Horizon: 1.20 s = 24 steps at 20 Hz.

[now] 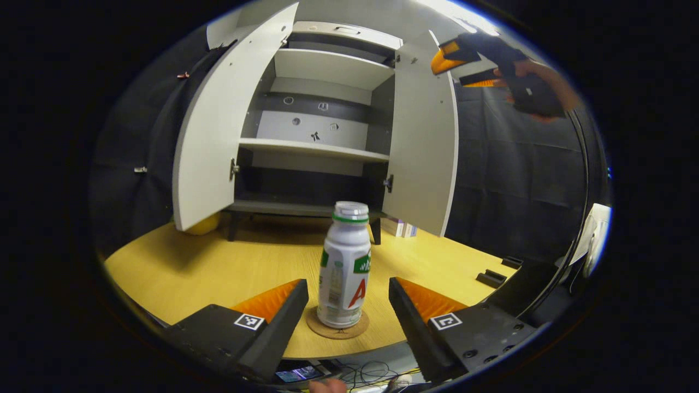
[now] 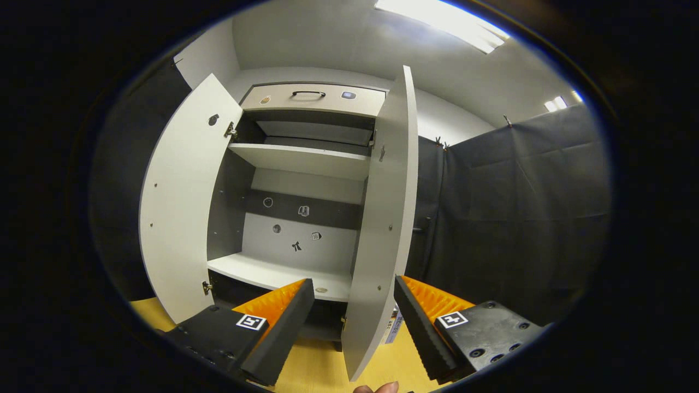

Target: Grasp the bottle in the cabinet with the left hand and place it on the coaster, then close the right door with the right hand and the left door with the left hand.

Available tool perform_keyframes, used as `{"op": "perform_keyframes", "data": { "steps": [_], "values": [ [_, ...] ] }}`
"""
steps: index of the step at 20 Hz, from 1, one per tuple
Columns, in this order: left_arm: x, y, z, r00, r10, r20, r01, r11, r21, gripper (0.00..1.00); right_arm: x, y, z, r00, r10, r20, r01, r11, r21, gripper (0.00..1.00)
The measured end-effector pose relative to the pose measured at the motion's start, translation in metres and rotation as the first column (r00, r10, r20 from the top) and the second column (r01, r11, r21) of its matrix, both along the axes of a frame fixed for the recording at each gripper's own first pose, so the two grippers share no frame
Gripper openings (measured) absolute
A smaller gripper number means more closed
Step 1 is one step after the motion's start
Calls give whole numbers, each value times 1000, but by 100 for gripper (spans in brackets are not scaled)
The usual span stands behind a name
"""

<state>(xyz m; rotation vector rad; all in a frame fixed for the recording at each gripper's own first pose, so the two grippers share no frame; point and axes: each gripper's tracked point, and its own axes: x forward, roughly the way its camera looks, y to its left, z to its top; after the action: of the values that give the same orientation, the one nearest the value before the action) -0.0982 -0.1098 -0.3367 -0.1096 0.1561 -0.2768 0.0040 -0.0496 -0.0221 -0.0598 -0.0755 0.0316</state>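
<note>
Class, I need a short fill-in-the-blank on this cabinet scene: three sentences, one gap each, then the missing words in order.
1. The bottle stands upright on the round ____ on the yellow table.
2. Both doors of the cabinet are ____.
3. The left gripper has its fingers ____, one on either side of the bottle and not touching it.

Missing words: coaster; open; open

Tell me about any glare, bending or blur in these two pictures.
Right gripper view: ceiling light blows out white; right door bows from fisheye. Left gripper view: bottle on the coaster is sharp, left door curves, far tongs look slightly soft.
</note>
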Motion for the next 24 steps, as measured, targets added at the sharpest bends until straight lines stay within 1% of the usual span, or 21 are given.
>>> {"op": "perform_keyframes", "data": {
  "steps": [2,4,7,9,12,15,17,19,21,23,24],
  "values": [
    [-3,30,47,998,52,20,-51,998,-31,94,-3,-2,2,1000,20,-12,-19,999,33,97],
    [4,63,103,992,114,52,-111,992,-60,94,-5,-11,8,1000,4,-3,-4,999,44,97],
    [14,103,159,987,155,33,-152,985,-84,95,-2,-31,17,999,-37,0,37,999,13,97],
    [23,131,199,980,195,34,-191,977,-94,94,-2,-51,23,997,-72,0,72,997,19,97],
    [38,170,255,956,282,77,-276,958,-75,94,3,-91,27,990,-143,-14,144,988,47,97],
    [48,193,287,925,373,73,-369,927,-63,94,11,-144,9,967,-247,-71,248,968,19,97],
    [57,199,309,907,408,102,-401,913,-80,94,22,-172,-1,951,-289,-105,291,957,5,97],
    [62,203,323,891,437,123,-431,899,-70,94,39,-188,-9,945,-299,-130,301,954,1,97],
    [65,204,329,878,460,135,-460,887,-30,94,56,-198,-10,945,-298,-137,305,952,32,97],
    [68,198,330,880,460,120,-461,887,-15,94,73,-196,-10,949,-276,-150,289,955,73,97],
    [68,198,331,879,464,114,-466,885,-12,94,80,-193,-10,953,-263,-150,276,958,77,97]
  ]
}}
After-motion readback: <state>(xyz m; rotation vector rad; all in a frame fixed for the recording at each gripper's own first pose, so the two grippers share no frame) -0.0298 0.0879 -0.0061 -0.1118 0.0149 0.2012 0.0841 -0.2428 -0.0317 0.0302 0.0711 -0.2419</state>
